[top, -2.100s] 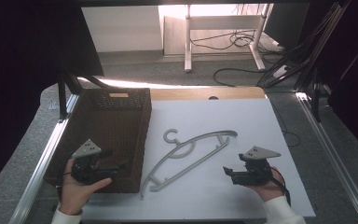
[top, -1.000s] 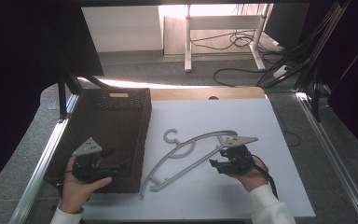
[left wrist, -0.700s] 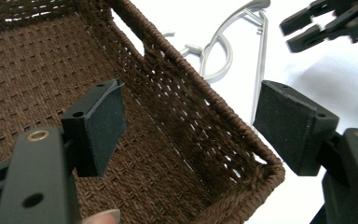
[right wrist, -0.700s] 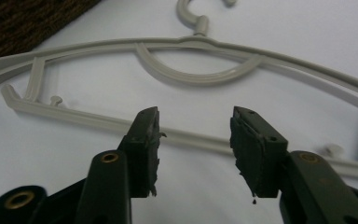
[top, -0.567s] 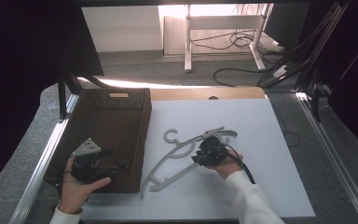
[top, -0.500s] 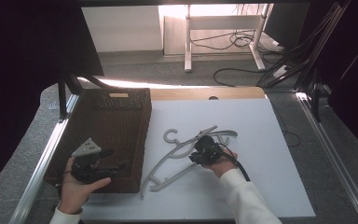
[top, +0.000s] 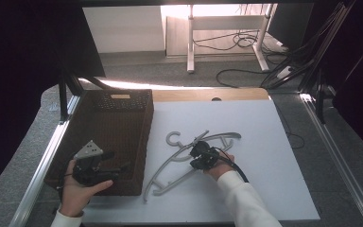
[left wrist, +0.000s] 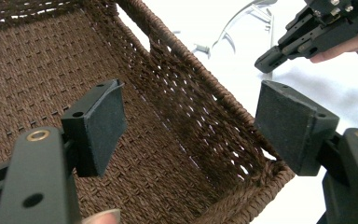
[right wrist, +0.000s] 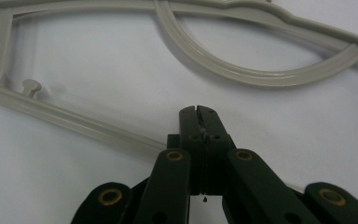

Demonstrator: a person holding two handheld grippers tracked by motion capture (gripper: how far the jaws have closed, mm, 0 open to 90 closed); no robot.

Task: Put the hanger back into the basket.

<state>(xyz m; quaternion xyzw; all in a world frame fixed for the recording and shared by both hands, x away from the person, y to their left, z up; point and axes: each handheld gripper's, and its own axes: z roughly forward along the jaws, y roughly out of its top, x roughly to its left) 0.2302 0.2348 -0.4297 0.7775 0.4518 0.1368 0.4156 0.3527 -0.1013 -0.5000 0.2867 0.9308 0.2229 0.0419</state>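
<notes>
Jaws of the right gripper (right wrist: 199, 112) are pressed together, tips over the lower bar of the hanger (right wrist: 65, 119); whether the bar is pinched between them I cannot tell. This grey hanger (top: 189, 158) lies flat on the white surface (top: 264, 142), near its middle, just beside the basket (top: 118, 127) at the left edge. On the left gripper (left wrist: 191, 126) the jaws stand wide apart above the near right corner of the basket (left wrist: 223, 107), holding nothing.
</notes>
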